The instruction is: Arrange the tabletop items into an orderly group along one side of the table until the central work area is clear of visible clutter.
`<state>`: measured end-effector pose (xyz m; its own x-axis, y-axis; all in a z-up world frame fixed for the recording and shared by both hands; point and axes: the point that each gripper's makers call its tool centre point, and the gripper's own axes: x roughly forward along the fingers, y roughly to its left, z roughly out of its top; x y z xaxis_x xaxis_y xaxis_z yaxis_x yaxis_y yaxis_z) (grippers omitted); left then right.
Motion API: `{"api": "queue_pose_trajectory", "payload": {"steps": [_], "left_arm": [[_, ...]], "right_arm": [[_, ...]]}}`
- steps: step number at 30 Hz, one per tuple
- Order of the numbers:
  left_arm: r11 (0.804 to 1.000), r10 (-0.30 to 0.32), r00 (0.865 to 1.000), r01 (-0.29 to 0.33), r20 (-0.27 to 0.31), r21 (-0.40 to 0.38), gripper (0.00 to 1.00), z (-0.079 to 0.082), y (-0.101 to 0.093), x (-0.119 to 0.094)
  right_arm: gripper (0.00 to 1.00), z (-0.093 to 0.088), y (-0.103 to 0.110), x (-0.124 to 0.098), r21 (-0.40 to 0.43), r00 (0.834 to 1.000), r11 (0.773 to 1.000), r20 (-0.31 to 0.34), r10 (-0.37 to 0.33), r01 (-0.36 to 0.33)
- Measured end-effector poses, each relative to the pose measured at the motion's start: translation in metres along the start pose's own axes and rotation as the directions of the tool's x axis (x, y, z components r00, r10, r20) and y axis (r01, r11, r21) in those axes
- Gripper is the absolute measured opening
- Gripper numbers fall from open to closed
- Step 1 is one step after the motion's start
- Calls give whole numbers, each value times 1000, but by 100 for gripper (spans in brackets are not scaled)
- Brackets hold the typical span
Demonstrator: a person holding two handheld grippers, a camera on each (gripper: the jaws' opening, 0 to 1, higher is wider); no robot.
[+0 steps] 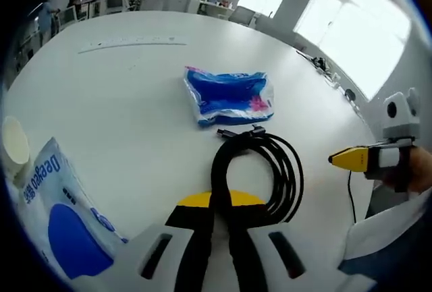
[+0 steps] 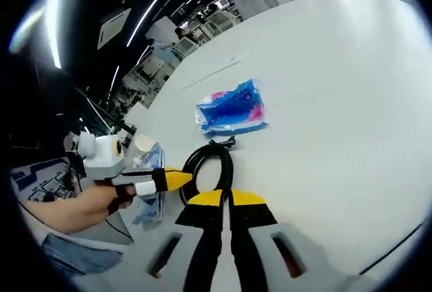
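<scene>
The left gripper [image 1: 221,201] fingers clamp the black cable coil [image 1: 260,164] on the white desk [image 1: 121,103]. The right gripper [image 2: 225,199] fingers are closed on nothing, near the blue packet [image 2: 231,108]

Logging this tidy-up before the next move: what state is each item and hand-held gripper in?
Black cable: coiled, lying flat on the table.
Blue packet: lying flat, crumpled, beyond the cable.
Wipes pack: lying flat by the table edge.
Paper cup: upright.
Left hand-held gripper: shut, by the coil.
Right hand-held gripper: shut, empty.
</scene>
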<state>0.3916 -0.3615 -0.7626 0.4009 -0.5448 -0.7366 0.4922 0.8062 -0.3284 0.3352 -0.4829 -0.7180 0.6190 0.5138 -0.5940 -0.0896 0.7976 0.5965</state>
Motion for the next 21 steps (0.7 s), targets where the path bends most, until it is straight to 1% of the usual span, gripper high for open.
{"api": "queue_pose_trajectory", "payload": {"steps": [3,6,8,10,12,14,15,16,18,21], "left_arm": [[1000,-7,1000,7,0,-8,4,0,0,0],[999,-18,1000,18,3,-34,4,0,1,-1],[999,-22,1000,22,0,-24,5,0,0,0],[999,-33,999,33,-19,-1,6,-2,-2,-2],[1000,-19,1000,19,8,10,9,2,0,-7],[999,-27,999,28,35,-22,16,7,1,-12],[999,-33,998,35,50,-40,19,9,1,-15],[998,-24,997,28,72,-55,23,14,3,-19],[999,-10,994,14,108,-45,29,21,5,-28],[998,-4,989,13,146,-59,45,28,9,-37]], "right_arm": [[0,-6,-3,-8,16,1000,1000,3,1,-2],[0,-11,-5,-15,44,1000,999,8,1,-1],[0,-12,-7,-19,59,1000,998,14,1,-2],[0,-11,-7,-24,66,1000,998,24,2,-3],[0,-10,-6,-28,81,999,997,39,11,-14],[0,-12,-2,-31,113,999,993,39,31,-35],[0,-12,-5,-31,100,999,995,45,22,-27],[0,-14,-4,-31,104,999,994,40,24,-28],[0,-16,-2,-31,102,999,994,32,30,-33],[0,-17,1,-29,97,999,994,25,41,-43]]}}
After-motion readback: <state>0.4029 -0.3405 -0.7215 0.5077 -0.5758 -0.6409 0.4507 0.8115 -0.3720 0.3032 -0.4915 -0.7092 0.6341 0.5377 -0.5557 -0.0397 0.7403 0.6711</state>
